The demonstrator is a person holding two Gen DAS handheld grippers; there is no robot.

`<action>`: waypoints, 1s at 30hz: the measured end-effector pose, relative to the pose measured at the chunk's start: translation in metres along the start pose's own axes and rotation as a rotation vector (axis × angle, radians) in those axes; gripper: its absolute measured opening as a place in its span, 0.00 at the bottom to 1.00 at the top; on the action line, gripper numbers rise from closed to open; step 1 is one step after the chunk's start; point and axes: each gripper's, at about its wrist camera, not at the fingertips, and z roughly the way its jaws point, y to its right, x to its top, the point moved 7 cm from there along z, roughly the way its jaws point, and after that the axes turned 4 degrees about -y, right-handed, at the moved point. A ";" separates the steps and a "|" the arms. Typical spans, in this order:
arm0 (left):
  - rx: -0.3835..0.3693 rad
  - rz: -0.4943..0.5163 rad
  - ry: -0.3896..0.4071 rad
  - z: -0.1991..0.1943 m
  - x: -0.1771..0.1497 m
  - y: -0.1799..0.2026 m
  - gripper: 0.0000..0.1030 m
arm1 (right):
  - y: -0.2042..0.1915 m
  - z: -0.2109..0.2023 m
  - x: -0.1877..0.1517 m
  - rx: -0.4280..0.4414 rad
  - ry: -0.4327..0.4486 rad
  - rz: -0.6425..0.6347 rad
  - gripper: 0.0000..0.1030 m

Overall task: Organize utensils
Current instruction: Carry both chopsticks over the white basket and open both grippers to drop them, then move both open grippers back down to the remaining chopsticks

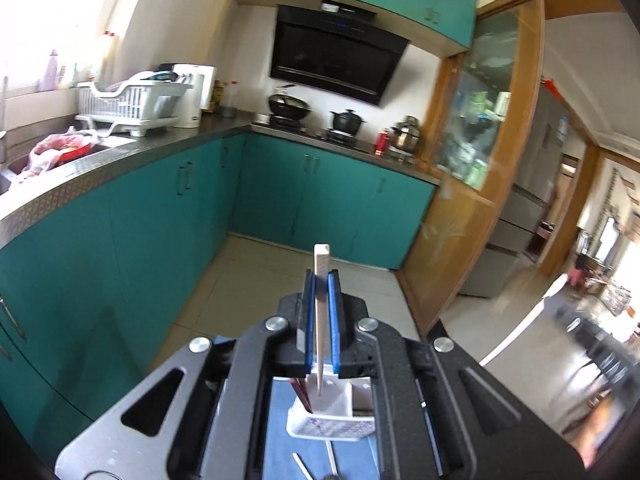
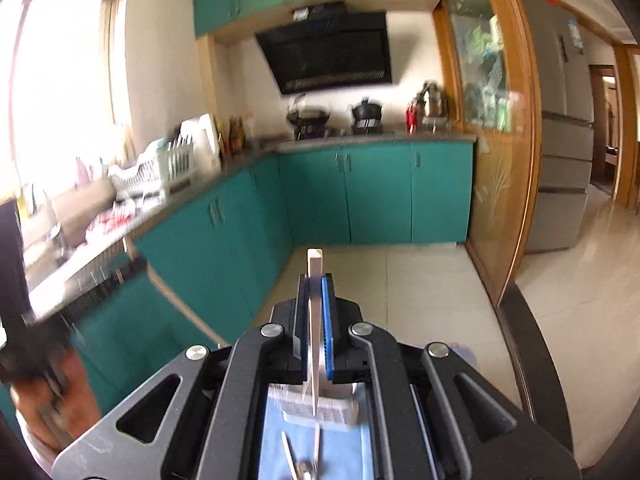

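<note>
From my left camera I see the white utensil basket [image 1: 332,420] sharply, on the blue mat [image 1: 276,452], with dark chopsticks [image 1: 301,394] standing in its left compartment. My right camera blurs that basket [image 2: 320,408] and instead shows a metal utensil [image 2: 298,466] lying on the mat in front of it, plus a hand [image 2: 52,396] at the left edge. Above the basket, each tool carries a pale, square-ended wooden chopstick, tip pointing down toward it. My left tool [image 1: 321,320] is pressed onto its chopstick [image 1: 320,280]; my right tool [image 2: 316,320] pinches the other chopstick [image 2: 315,280] likewise.
</note>
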 end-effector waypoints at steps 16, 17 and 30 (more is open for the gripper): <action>0.051 0.010 -0.161 0.074 -0.081 -0.016 0.07 | 0.016 0.094 -0.060 -0.096 -0.102 -0.016 0.06; 0.038 0.011 -0.158 0.072 -0.082 -0.016 0.07 | 0.017 0.093 -0.062 -0.096 -0.106 -0.013 0.07; -0.018 0.073 -0.094 0.005 -0.094 -0.024 0.28 | 0.030 0.013 -0.062 -0.023 -0.005 0.040 0.27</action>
